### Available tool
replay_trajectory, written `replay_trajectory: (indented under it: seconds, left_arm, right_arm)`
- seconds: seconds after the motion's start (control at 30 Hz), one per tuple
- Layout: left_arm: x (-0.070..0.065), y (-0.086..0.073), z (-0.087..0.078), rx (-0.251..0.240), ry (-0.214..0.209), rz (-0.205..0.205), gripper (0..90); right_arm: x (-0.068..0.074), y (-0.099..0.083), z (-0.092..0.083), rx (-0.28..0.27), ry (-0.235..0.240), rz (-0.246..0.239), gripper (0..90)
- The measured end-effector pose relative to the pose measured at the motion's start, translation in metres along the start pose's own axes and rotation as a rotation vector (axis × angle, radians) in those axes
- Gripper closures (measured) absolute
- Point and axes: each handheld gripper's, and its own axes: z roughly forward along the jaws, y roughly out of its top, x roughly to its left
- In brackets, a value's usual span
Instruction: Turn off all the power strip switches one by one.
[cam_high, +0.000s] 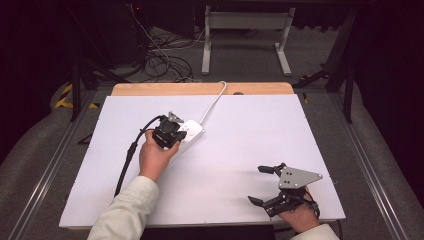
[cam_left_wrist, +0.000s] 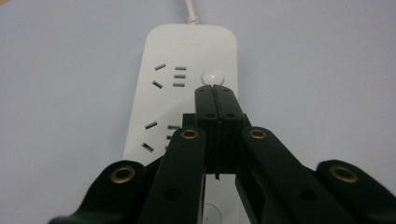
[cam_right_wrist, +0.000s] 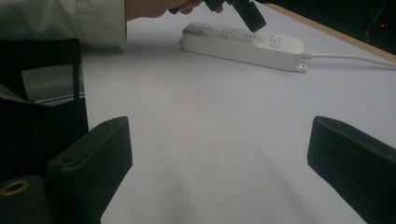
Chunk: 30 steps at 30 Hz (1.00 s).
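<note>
White power strip (cam_high: 189, 134) lies on the white tabletop (cam_high: 240, 150), left of the middle and toward the far half, set on a slant with its pale cord (cam_high: 212, 102) running off the far edge over the bare wooden strip (cam_high: 200, 89). From the left gripper view, the strip stretches away from the camera, with two groups of socket slots on its left side and a round white button (cam_left_wrist: 213, 76) near its far right.

Left gripper (cam_high: 167, 136) hangs directly over the strip, held in the person's left hand (cam_high: 154, 157), a pale sleeve (cam_high: 125, 212) reaching in from the near edge. Its two black jaws are pressed flat together with nothing between them, and their joined tips sit right at the near rim of the round button; whether they actually touch it I cannot tell. In the right gripper view, the same closed tips (cam_right_wrist: 250, 16) point down at the strip's top face from above.

Right gripper (cam_high: 265, 185) sits well apart, near the table's near right corner, in the person's right hand (cam_high: 300, 216). Its jaws are spread wide, holding nothing, with bare tabletop between them. A black cable (cam_high: 131, 150) trails from the left gripper back toward the near left edge.
</note>
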Motion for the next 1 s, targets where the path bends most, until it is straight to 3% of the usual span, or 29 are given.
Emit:
replay_trajectory:
  seconds: [0.33,0.53,1.0]
  left_arm:
    - [0.0007,-0.0040,0.0075,0.034,-0.005,0.011,90.0]
    - [0.0020,-0.0071,0.0085,0.022,-0.009,0.003,90.0]
    - [-0.0033,-0.0064,0.0086,0.039,0.002,0.035,90.0]
  right_arm:
    - [-0.0002,0.0000,0.0003,0.001,0.000,0.002,7.4]
    - [-0.0003,-0.0001,0.0000,0.002,0.000,0.001,7.4]
    - [0.0007,0.0000,0.0006,0.004,0.001,-0.001,7.4]
